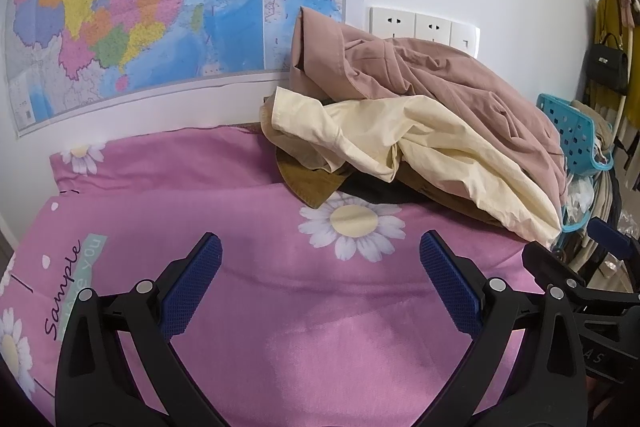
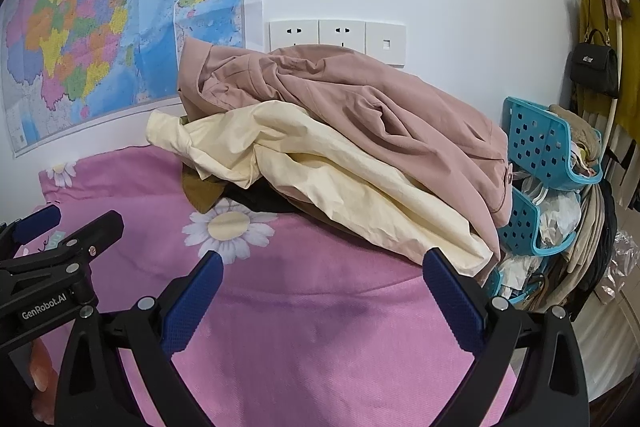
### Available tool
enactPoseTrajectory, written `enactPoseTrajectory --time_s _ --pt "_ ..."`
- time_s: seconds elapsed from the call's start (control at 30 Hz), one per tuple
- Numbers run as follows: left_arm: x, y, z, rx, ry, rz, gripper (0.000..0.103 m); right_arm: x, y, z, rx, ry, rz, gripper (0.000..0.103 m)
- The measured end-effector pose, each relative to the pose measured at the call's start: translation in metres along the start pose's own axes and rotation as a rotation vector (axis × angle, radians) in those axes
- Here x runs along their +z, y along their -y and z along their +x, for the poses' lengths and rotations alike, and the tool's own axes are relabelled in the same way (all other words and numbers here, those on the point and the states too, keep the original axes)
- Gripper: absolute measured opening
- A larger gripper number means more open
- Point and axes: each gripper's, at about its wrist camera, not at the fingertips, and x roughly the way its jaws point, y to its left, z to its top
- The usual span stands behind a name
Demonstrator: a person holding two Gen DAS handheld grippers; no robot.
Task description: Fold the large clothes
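Under the heap I can barely make out a dark garment (image 2: 264,201) and a mustard-brown one (image 1: 308,183), mostly buried. On top, a dusty-pink garment (image 2: 360,107) slumps over a crumpled cream shirt (image 2: 320,171), all piled at the far edge of the pink daisy bedsheet (image 1: 240,287), against the wall. My left gripper (image 1: 320,267) spreads wide, empty; my right gripper (image 2: 322,285) is wide too. Wall map (image 1: 120,7) behind, blue baskets (image 2: 544,147) beside.

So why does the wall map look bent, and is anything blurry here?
Left wrist view: fisheye lens bows the map and darkens the corners; the clothes pile looks sharp under soft, even light. Right wrist view: same bowing on the sockets, with faint shadows on the pink bedsheet.
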Motion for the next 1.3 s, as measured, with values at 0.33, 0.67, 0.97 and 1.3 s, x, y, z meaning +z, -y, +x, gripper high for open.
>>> enactPoseTrajectory --time_s 0.33,0.67,0.97,1.3 --pt "0.001 0.000 -0.002 -0.007 0.008 -0.006 0.098 0.002 -0.001 0.000 0.006 0.008 -0.004 0.097" --pt "0.003 0.001 -0.002 -0.004 0.009 -0.006 0.098 0.002 -0.001 -0.001 0.008 0.008 -0.004 0.097" --pt "0.004 0.002 -0.001 -0.003 0.007 -0.002 0.098 0.003 0.000 0.000 0.006 0.011 -0.010 0.097" --pt "0.008 -0.013 0.023 -0.001 -0.021 -0.008 0.098 0.025 -0.007 0.022 0.029 0.028 -0.110 0.097"
